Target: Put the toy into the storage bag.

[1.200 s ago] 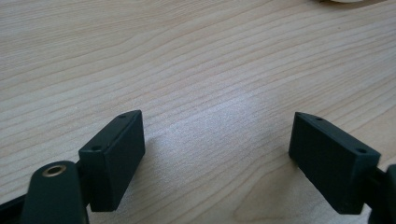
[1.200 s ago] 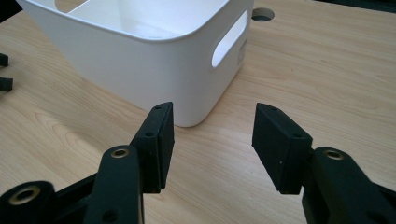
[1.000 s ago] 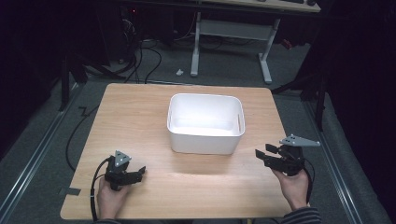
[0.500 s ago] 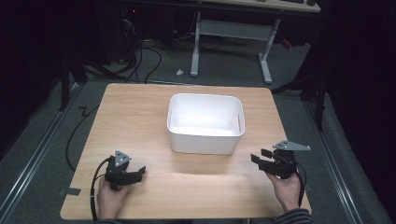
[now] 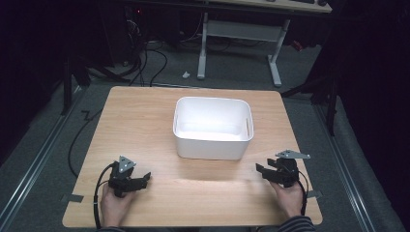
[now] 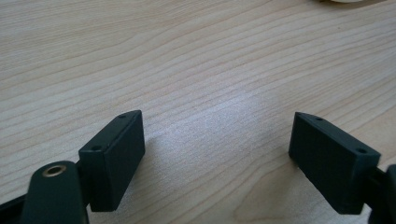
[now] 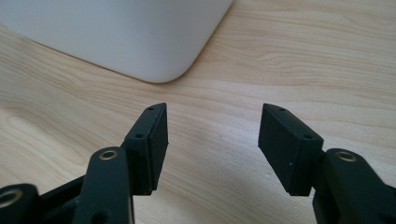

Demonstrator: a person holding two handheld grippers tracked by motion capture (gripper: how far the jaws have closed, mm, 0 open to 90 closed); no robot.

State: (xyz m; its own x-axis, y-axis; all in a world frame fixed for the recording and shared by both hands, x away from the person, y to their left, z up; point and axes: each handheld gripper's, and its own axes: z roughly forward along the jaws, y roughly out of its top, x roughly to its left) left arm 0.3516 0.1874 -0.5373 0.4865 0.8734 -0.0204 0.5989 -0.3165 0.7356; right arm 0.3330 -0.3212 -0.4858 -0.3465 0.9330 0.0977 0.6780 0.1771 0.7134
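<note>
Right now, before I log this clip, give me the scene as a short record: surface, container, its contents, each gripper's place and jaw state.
surface: wooden table
container: white bin, upright near the table's middle
contents: nothing visible inside from the high view
left gripper: near the table's front left, held in a hand, jaws open, nothing between them
right gripper: near the front right, held in a hand, jaws open, nothing between them, pointed toward the bin's corner
contact: neither gripper touches the bin
</note>
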